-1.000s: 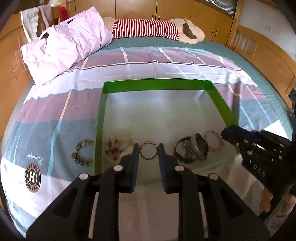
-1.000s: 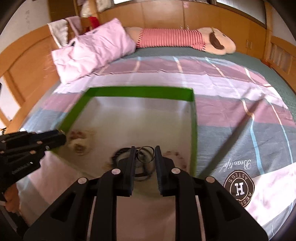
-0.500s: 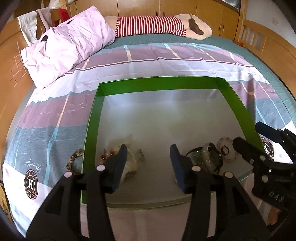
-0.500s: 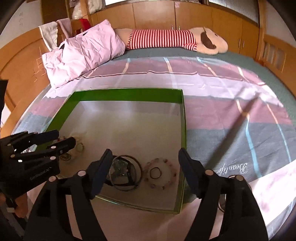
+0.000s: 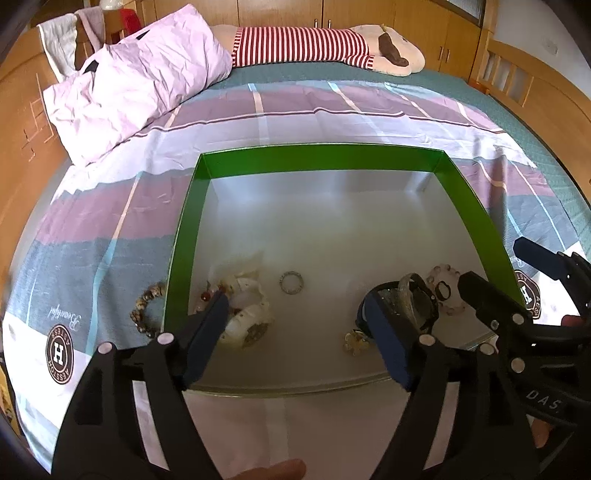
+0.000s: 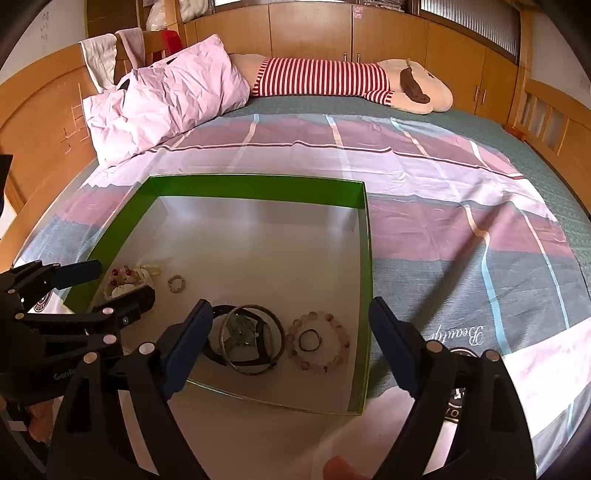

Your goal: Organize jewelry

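Inside a shallow green-walled box (image 5: 184, 236) set on a bed's striped quilt (image 6: 461, 236), most of the jewelry lies gathered along the near edge. Both hand-held grippers hover over that edge, their jaws having just been opening and now standing wide apart with nothing clamped between them. The left gripper (image 5: 295, 332) hangs above a pale shell-and-bead bracelet (image 5: 245, 317) by its left finger and a small silver ring (image 5: 291, 283) lying alone on the white floor of the box. A little gold trinket (image 5: 355, 341) sits just beside its right finger. The right gripper (image 6: 291, 336) is poised over a pile of dark bangles (image 6: 251, 339) with a pink bead bracelet (image 6: 319, 345) just to their right, a small dark ring inside that bracelet's loop. One brown beaded bracelet (image 5: 146, 308) lies outside the box on the quilt, just beside the left wall. A crumpled pink pillow (image 6: 166, 99) and a striped plush toy (image 6: 332, 83) rest at the far end of the bed, against wooden cabinets (image 6: 314, 29).
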Demonstrator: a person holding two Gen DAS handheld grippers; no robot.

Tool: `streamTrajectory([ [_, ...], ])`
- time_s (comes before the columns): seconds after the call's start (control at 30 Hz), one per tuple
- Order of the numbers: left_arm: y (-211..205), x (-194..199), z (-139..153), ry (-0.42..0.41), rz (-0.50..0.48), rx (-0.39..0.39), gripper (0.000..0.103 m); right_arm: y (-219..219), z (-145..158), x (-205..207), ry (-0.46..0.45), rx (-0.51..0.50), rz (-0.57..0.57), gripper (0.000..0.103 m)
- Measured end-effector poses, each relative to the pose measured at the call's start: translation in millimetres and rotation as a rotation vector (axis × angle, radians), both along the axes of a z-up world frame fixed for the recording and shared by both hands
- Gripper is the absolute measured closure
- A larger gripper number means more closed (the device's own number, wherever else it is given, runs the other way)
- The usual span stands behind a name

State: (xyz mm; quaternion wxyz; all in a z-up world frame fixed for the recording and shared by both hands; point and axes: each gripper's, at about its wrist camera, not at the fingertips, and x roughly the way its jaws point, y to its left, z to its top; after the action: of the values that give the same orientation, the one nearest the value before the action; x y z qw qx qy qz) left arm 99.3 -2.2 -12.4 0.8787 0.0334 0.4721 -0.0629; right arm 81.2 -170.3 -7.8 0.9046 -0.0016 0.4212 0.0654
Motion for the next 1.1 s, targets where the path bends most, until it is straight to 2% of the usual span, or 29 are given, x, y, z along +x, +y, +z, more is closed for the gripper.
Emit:
streamTrajectory([
  [0.13,2.7,0.6,-1.4,0.013,0.01,-0.009,0.019,-3.6,0.3,0.2,0.003,0.01,-0.02,0.01],
  [0.23,4.9,1.2,-0.7,0.018,0.016,-0.023,0.015,-5.1,0.8,0.5,0.004,0.013,-0.027,0.01],
  [0.43,4.3,2.0,-0.2,0.024,0.017,-0.02,0.014,-8.3,0.0,1.9,0.012,0.014,-0.045,0.006],
  [1.1,0.6,6.4,-6.1,0.047,0.015,-0.018,0.013,-12.1,-3.5,3.1,0.039,0.026,-0.067,0.006],
])
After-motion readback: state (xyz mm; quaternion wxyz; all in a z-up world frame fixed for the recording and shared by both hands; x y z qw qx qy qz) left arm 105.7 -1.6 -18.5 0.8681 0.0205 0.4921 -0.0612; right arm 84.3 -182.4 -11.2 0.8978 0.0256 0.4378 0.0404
